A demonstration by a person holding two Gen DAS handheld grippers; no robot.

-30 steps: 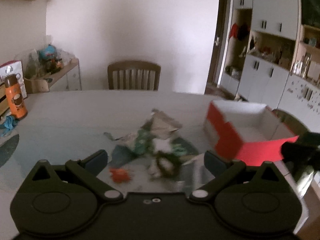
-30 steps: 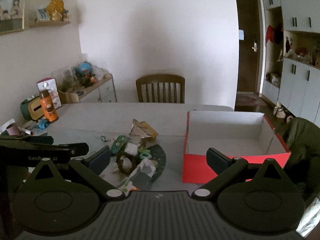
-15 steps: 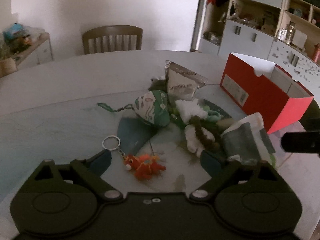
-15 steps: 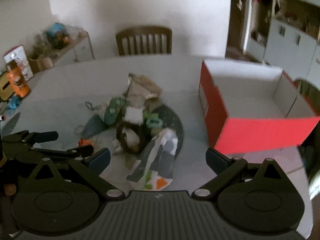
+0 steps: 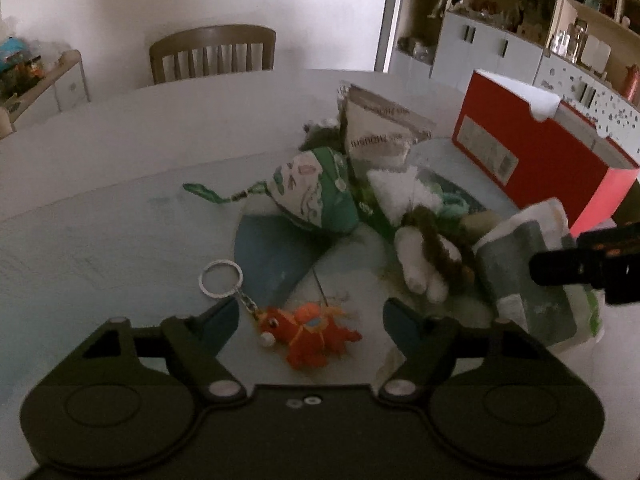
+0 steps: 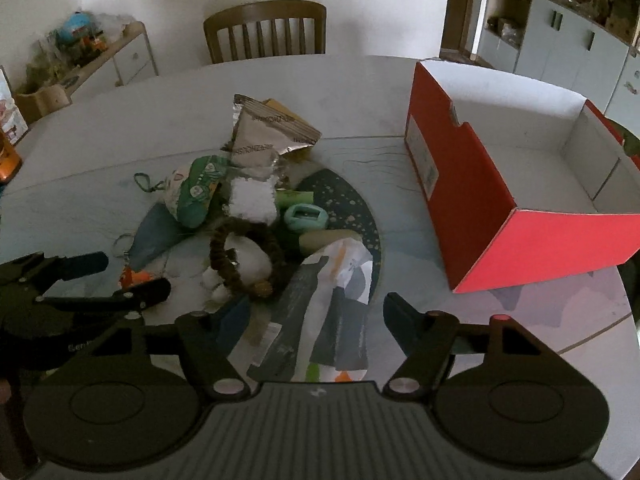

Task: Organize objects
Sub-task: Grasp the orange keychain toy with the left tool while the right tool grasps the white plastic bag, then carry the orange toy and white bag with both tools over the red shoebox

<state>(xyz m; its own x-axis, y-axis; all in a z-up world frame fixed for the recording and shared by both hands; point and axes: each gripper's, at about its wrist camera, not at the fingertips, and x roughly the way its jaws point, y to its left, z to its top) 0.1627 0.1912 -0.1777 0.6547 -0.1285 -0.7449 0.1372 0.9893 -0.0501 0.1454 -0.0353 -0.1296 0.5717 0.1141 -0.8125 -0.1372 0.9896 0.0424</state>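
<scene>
Both grippers have dropped closer to the pile than a second ago, and their jaws have just been closing. The left gripper (image 5: 310, 318) stands unclenched astride the orange keychain (image 5: 310, 332), its pads not touching it. The right gripper (image 6: 310, 316) is likewise released, with the grey packet (image 6: 320, 312) between its fingers, ungripped. The red box (image 6: 472, 200) sits on the table (image 6: 120, 128), right of the pile.
</scene>
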